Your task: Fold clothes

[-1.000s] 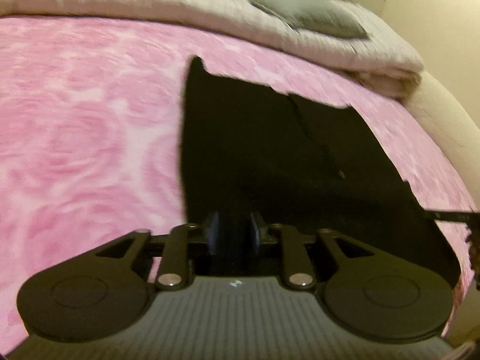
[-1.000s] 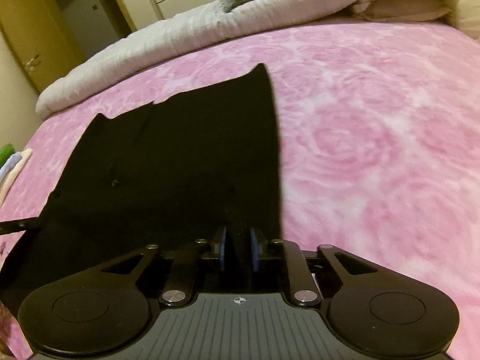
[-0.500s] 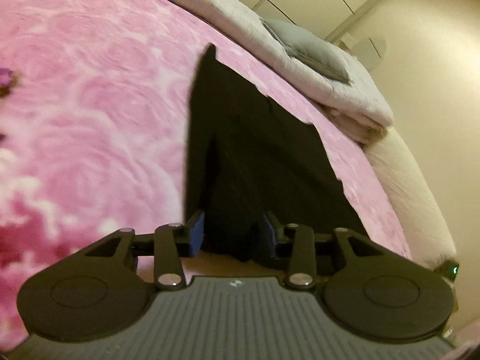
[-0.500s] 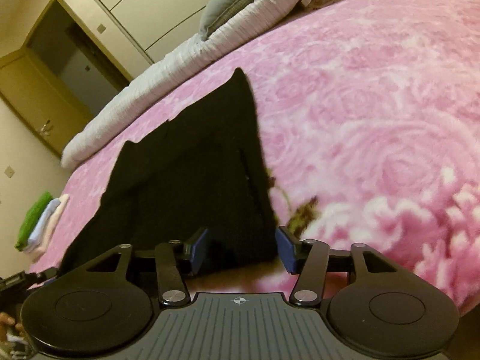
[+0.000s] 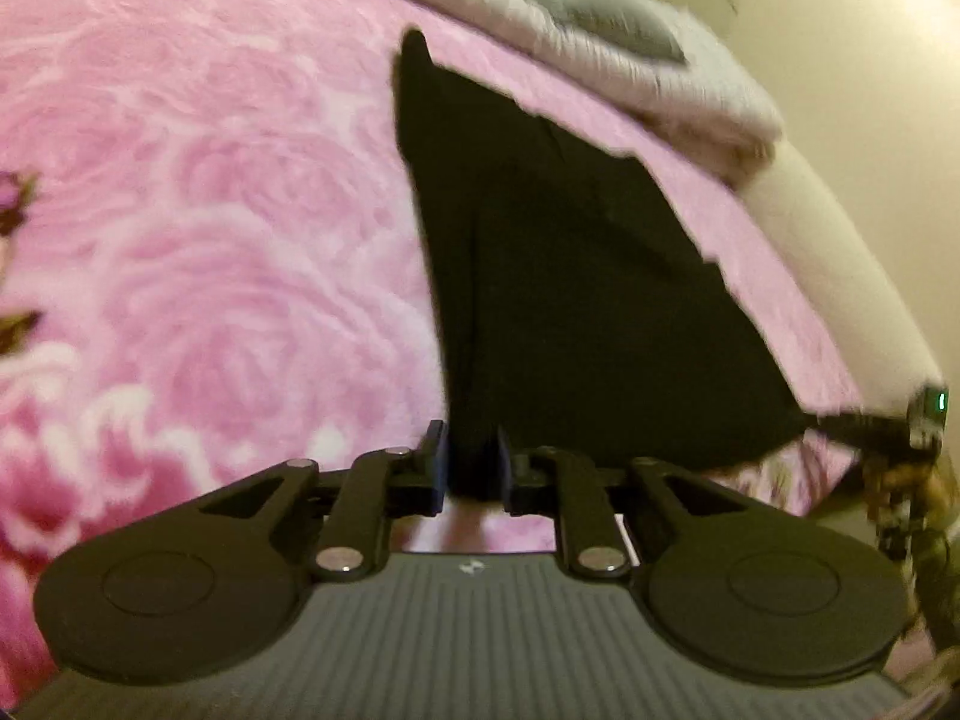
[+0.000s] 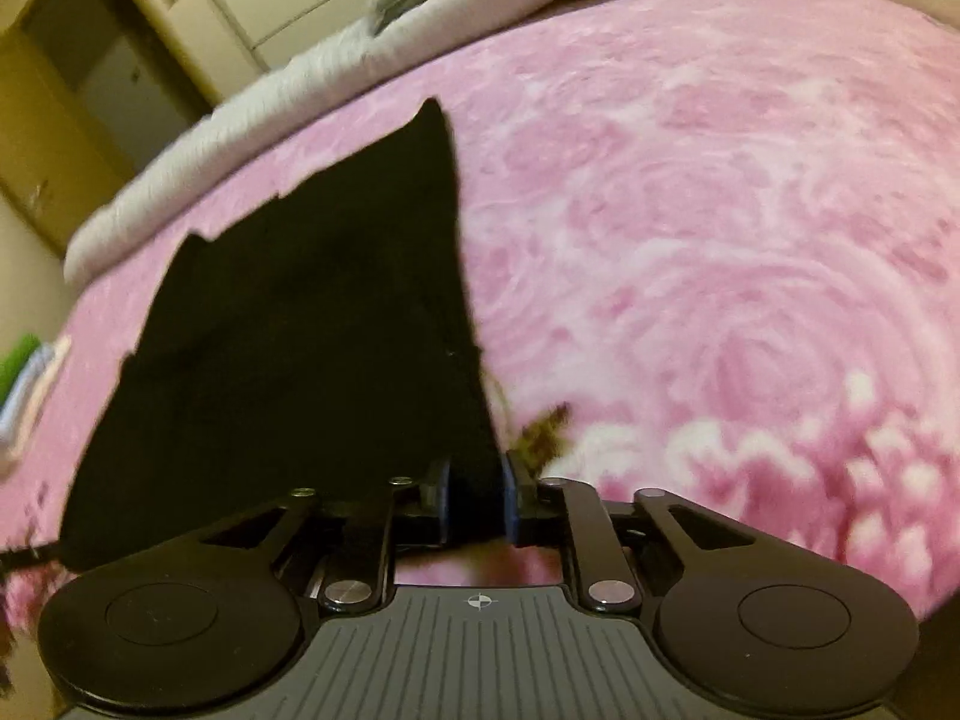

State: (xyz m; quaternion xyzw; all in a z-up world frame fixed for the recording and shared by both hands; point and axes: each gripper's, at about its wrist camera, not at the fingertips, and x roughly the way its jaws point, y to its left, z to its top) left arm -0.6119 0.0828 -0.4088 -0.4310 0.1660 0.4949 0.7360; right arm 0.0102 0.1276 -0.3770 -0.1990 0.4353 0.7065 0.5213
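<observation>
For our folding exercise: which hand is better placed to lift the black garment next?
Right, probably: the right gripper is closing its jaws on the black garment; the left gripper is opening its jaws around it.

You have no words, brand names or numbers to read in either view. The only marks are two small white emblems. On the left gripper's ribbed grey body point(image 5: 474, 636) a small angular white logo sits at the top edge, centred, at 6 o'clock in the frame, too small to identify. On the right gripper's ribbed grey body point(image 6: 480, 654) a white circle crossed by a horizontal and a vertical line sits in the same place, at 6 o'clock.
</observation>
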